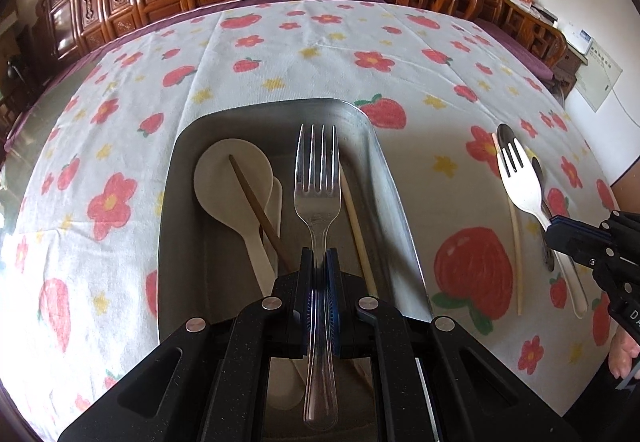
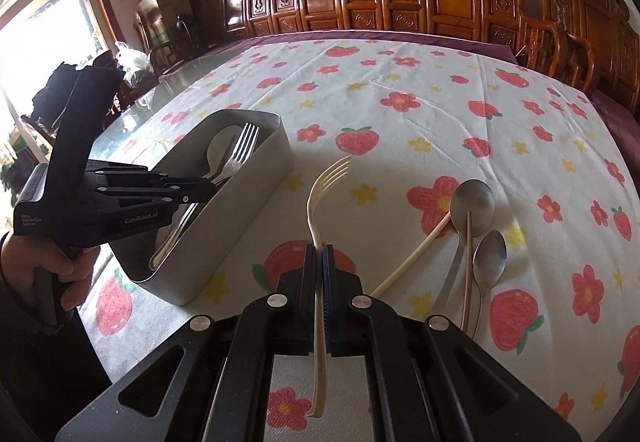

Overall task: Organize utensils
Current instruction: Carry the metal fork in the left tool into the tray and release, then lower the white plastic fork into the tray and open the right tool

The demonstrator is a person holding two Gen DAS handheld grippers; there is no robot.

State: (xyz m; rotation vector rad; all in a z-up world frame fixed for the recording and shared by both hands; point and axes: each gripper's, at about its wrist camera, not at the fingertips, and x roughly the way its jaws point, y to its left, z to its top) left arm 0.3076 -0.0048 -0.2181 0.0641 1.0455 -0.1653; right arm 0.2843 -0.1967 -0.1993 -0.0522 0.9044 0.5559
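metal fork (image 1: 317, 198) in left gripper (image 1: 319, 262) — over tray (image 1: 394, 194)

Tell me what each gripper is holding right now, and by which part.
Left gripper clamps the metal fork at its neck, over the tray. Right gripper clamps the cream plastic fork mid-handle.

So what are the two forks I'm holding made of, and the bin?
Left gripper's fork: likely stainless steel, mirror-shiny. Right gripper's fork: probably plastic or wheat-straw composite, matte cream, no glint. Bin: brushed metal by its dull grey sheen.
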